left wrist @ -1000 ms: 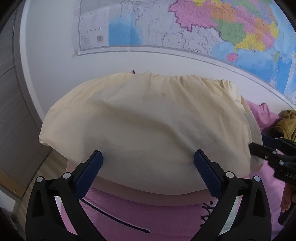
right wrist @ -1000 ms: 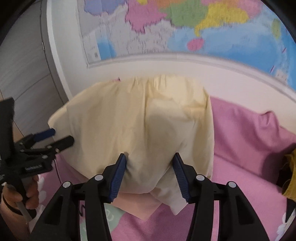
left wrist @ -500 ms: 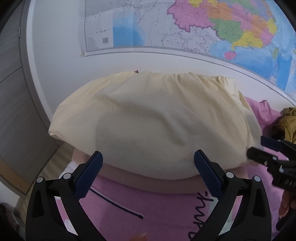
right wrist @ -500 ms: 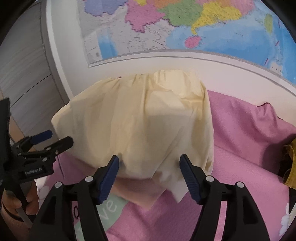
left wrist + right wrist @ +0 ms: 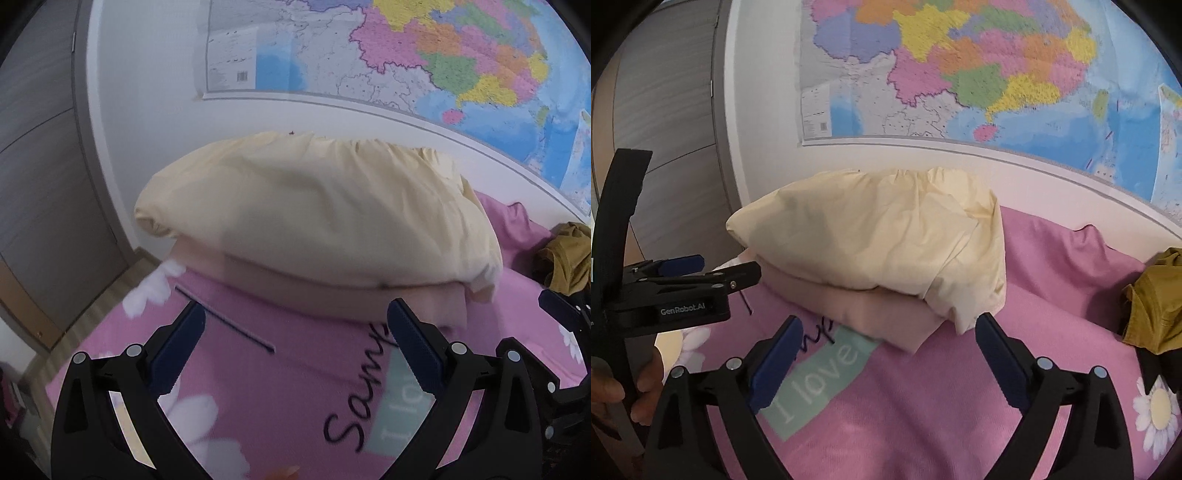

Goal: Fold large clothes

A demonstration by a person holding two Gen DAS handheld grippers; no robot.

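1. Biggest thing in shot: the pink bedspread (image 5: pixel 923 424), soft knit-looking cloth printed with white daisies and a mint patch carrying script lettering. It covers the whole work surface in both wrist views.

2. Behind it, a glossy wall map (image 5: pixel 979 74) in bright colour blocks hangs flat on the white wall; a grey panelled door (image 5: pixel 44 184) stands at the left.

3. Now the task's piece: the cream folded garment (image 5: pixel 879 240), a thin, slightly crinkled woven fabric, puffed and rounded, with a gathered edge along the far side. It lies at the far edge of the bed against the wall, resting on top of a folded peach garment (image 5: pixel 886 317) that looks thicker and smoother.

4. Handling call: the cream cloth reads as light, limp and airy, so it will likely slump and shed its fold if pinched mid-panel. Best hold looks like the layered near corner or the folded edge, catching every layer at once.

5. At the right, an olive-mustard crumpled garment (image 5: pixel 1152 306) sits in a heap, well apart from the stack and, by its look, not yet folded.

6. Left gripper (image 5: pixel 295 343): blue ribbed pads spread wide, nothing between them, hovering just short of the stack.

7. Right gripper (image 5: pixel 886 354): also gaping wide and empty, near the stack's front corner, touching nothing.
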